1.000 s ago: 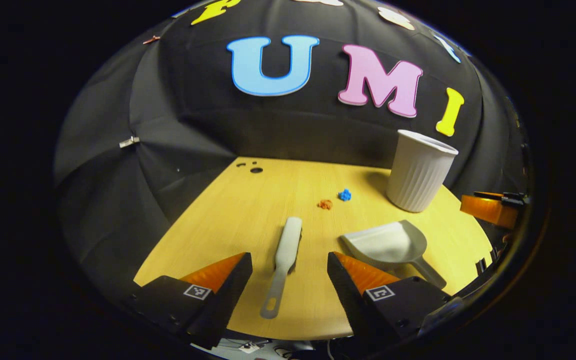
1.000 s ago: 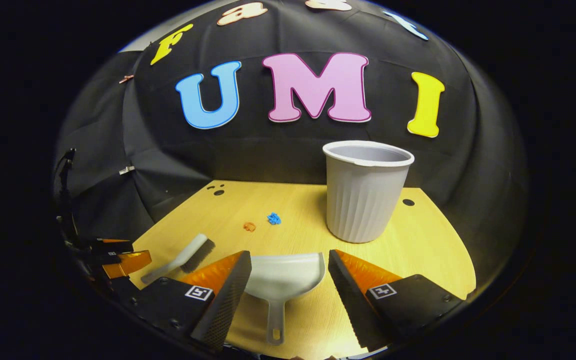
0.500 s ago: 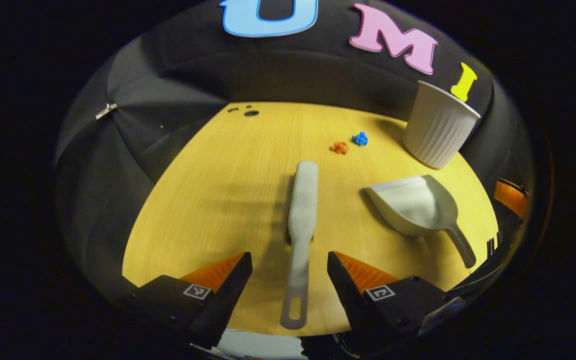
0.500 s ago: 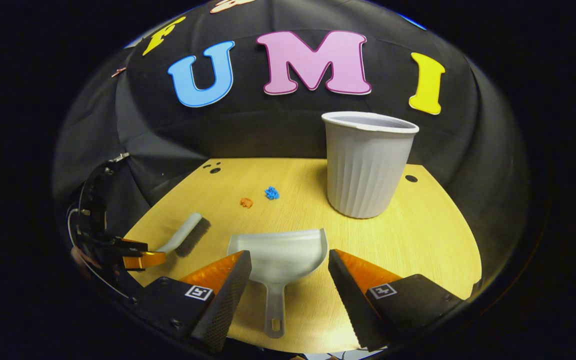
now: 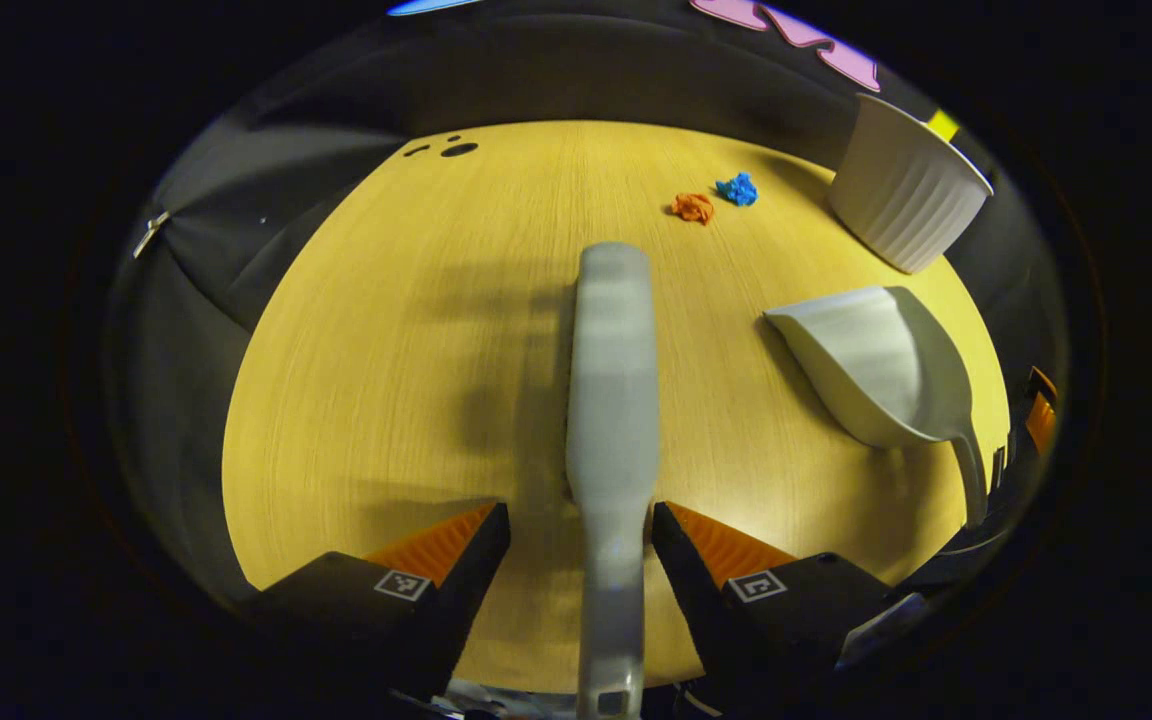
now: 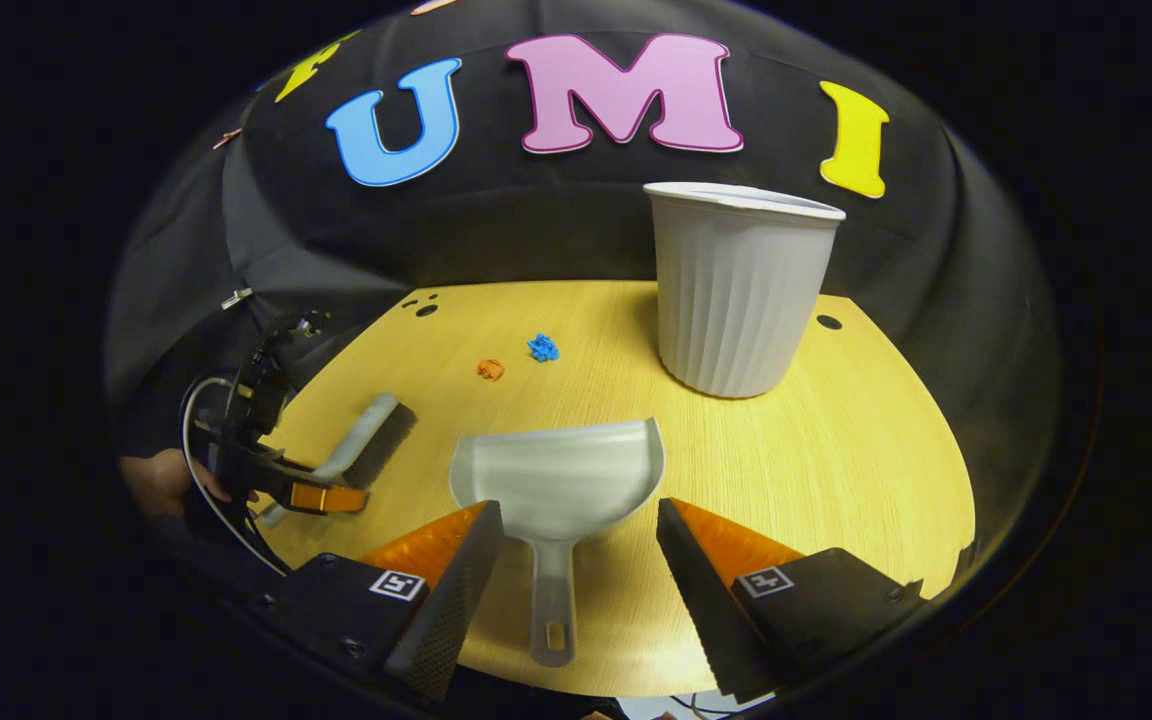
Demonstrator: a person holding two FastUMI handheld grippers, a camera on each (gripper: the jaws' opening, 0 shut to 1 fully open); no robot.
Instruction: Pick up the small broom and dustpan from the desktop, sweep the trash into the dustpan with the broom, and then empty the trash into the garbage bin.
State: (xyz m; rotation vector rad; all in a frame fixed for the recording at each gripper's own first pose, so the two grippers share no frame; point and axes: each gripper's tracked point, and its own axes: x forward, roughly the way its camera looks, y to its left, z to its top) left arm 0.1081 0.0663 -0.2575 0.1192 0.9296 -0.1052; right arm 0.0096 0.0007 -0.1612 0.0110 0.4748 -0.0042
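Both grippers stood wide apart over their tools.
The left gripper (image 5: 581, 525) straddled the grey plastic broom (image 5: 611, 400); the right gripper (image 6: 579, 525) straddled the grey plastic dustpan (image 6: 556, 480), beside the broom.

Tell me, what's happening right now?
Left hand-held gripper open, astride broom handle. Right hand-held gripper open, astride dustpan handle. Nothing grasped yet.

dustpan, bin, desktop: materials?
Dustpan: looks like moulded grey plastic, matte, with a smooth one-piece scoop and handle. Bin: probably the same plastic, its wall ribbed, the rim rolled. Desktop: pale wood grain with even sheen, likely laminate rather than solid wood; cannot be sure.
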